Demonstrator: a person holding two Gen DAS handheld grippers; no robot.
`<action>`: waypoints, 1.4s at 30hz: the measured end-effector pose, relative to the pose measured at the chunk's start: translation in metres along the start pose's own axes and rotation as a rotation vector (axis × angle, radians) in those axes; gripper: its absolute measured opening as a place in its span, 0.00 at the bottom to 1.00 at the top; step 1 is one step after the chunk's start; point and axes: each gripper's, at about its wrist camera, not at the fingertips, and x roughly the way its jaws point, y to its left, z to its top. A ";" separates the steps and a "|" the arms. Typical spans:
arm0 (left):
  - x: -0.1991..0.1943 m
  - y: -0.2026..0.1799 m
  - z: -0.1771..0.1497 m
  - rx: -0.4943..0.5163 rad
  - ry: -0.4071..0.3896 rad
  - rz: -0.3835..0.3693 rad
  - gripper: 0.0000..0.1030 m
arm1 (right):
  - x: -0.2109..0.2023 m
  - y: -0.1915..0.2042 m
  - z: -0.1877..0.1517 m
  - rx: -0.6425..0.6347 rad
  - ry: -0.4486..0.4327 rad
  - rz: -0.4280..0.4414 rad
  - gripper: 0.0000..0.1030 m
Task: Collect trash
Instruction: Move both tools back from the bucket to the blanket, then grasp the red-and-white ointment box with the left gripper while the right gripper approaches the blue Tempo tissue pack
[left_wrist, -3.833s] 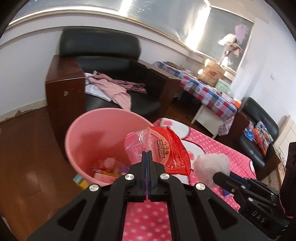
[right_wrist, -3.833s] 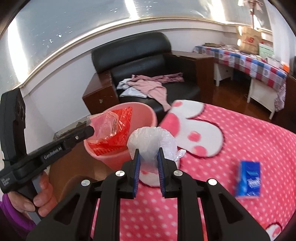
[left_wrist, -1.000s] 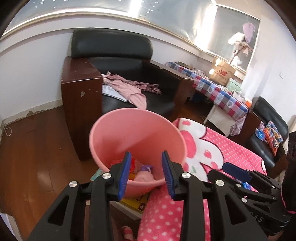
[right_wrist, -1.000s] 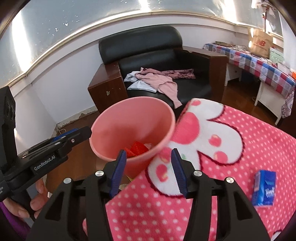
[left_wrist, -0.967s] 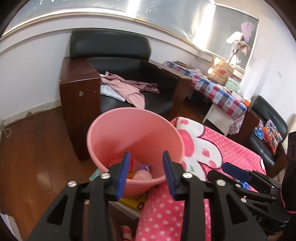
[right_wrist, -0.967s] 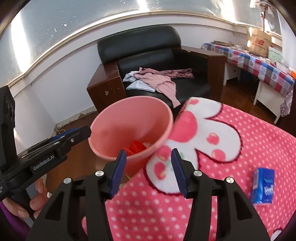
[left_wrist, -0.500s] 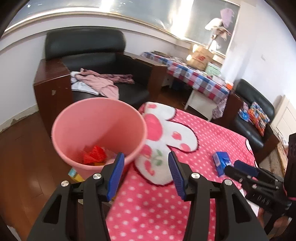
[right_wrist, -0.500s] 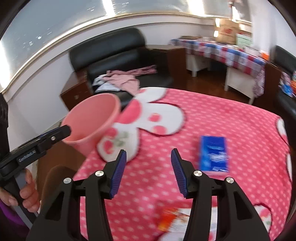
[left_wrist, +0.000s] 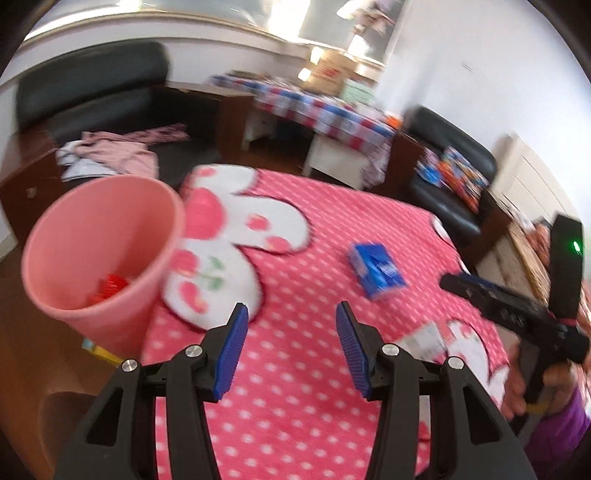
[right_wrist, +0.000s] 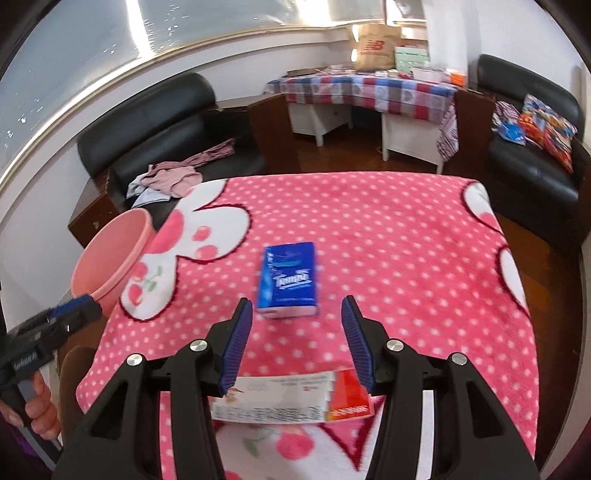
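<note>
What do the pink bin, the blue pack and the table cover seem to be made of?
Pink bin: probably plastic, with a smooth matte wall and a thin, even rim.
Blue pack: looks like glossy plastic film around soft tissues, printed, with rounded edges.
Table cover: likely fleece fabric, fuzzy and matte, dotted, draping over the edges.

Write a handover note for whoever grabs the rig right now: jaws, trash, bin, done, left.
Left gripper: jaws have just been opening, nothing between them.
Right gripper: jaws open, empty, over the near part of the pink blanket.
Pink bin: off the blanket's left edge, red wrapper already inside.
Left on the blanket: blue tissue pack mid-blanket, and a flat white-and-red packet at the near edge, right under the right jaws.
Next, probably: grab the packet, then decide whether the tissue pack counts as trash.
</note>
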 end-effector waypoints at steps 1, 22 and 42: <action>0.004 -0.007 -0.002 0.026 0.020 -0.027 0.48 | -0.001 -0.003 -0.001 0.004 0.001 -0.002 0.49; 0.095 -0.102 -0.024 0.620 0.355 -0.299 0.48 | -0.002 -0.050 -0.003 0.111 0.013 -0.069 0.49; 0.070 -0.107 -0.043 0.702 0.287 -0.397 0.37 | -0.001 -0.050 0.003 0.127 0.001 -0.049 0.49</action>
